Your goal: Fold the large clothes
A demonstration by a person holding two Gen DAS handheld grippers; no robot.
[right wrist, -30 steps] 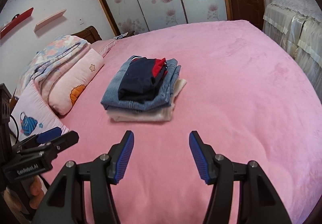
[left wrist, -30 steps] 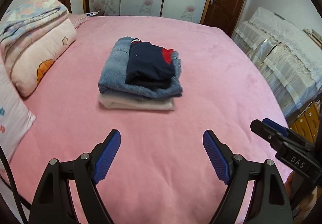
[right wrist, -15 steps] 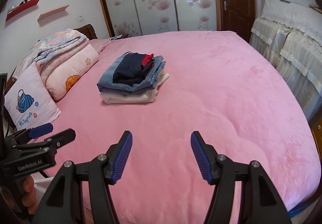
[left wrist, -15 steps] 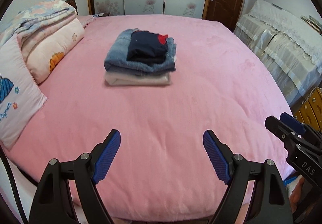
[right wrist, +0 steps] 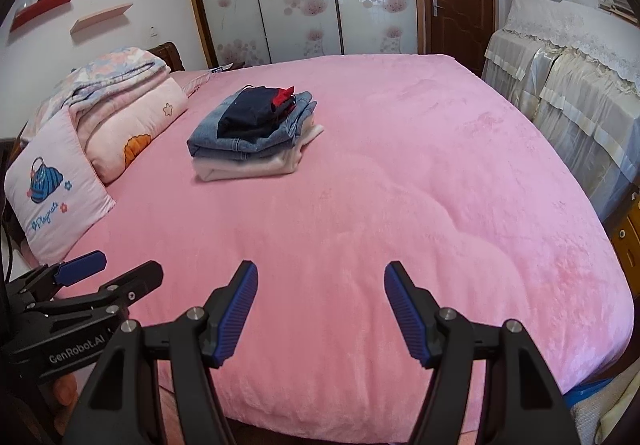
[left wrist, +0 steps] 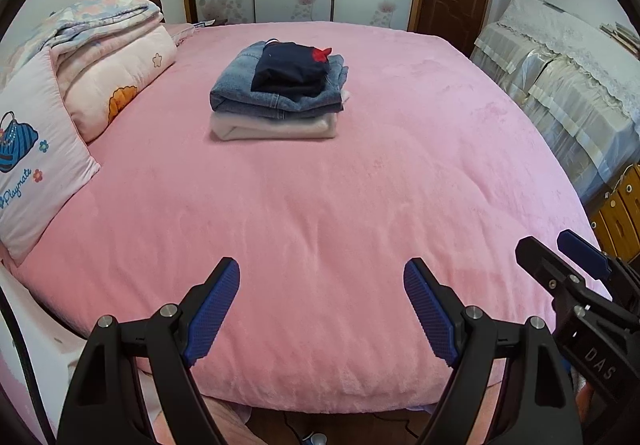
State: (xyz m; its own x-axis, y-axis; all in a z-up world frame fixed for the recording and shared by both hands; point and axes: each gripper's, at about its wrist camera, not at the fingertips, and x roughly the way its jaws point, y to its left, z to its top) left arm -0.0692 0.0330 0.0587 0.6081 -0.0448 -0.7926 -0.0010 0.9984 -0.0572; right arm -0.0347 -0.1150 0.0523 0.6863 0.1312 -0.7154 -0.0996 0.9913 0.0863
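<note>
**Both hand-held grippers back off from a finished pile**

In the left wrist view, we see the stack of folded clothes (left wrist: 280, 93) farther away than a second ago: it lies on the far half of the pink bed (left wrist: 360, 213), and the near edge of the bed and a strip of floor below it now show. The left hand-held gripper (left wrist: 322, 309) hangs over that near edge with its jaws wide apart and nothing between them. The right hand-held gripper (left wrist: 560, 257) pokes in at the right edge, also clear of the cloth. We judge that the pile has been let go and the folding here is done or nearly so.

We count three garments in the stack: a cream piece (left wrist: 276, 127) at the bottom, jeans (left wrist: 240, 85) in the middle, and a dark navy piece (left wrist: 292, 71) with a red patch on top. To the left lie one printed pillow (left wrist: 36, 173) and one folded quilt (left wrist: 116, 77).

In the right wrist view, the same three-layer stack sits far left of centre, well apart from both tools. The right hand-held gripper's jaws have just been opening a little further, and they stand apart over bare blanket, holding nothing. The left one shows at the lower left, empty. No unfolded garment is visible on the bed in either view.
</note>
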